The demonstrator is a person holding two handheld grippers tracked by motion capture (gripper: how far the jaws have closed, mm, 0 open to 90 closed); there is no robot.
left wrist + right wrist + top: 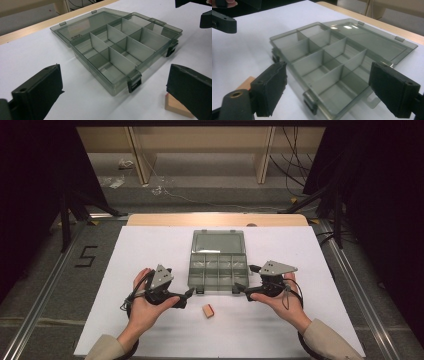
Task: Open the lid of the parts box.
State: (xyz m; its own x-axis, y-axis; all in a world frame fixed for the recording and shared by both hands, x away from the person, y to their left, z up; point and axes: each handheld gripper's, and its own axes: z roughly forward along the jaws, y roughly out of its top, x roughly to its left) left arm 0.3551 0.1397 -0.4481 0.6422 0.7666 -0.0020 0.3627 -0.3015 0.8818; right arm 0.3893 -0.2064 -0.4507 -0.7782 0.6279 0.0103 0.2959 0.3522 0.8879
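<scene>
A smoky clear compartment box [218,270] lies open on the white mat, its lid [218,241] flat behind it. All its compartments [120,47] [322,65] look empty. A small tan wooden block [208,310] lies just in front of the box; it also shows behind a jaw as the block [176,106] and the block [244,83]. My left gripper [189,293] sits at the box's front left corner, open and empty [112,92]. My right gripper [239,290] stands at the front right corner, open and empty [329,92].
The white mat [150,250] covers a wooden table whose far edge [215,219] shows behind the box. Black stand legs and cables sit on the floor beyond. A "5" mark [86,256] is on the floor at left.
</scene>
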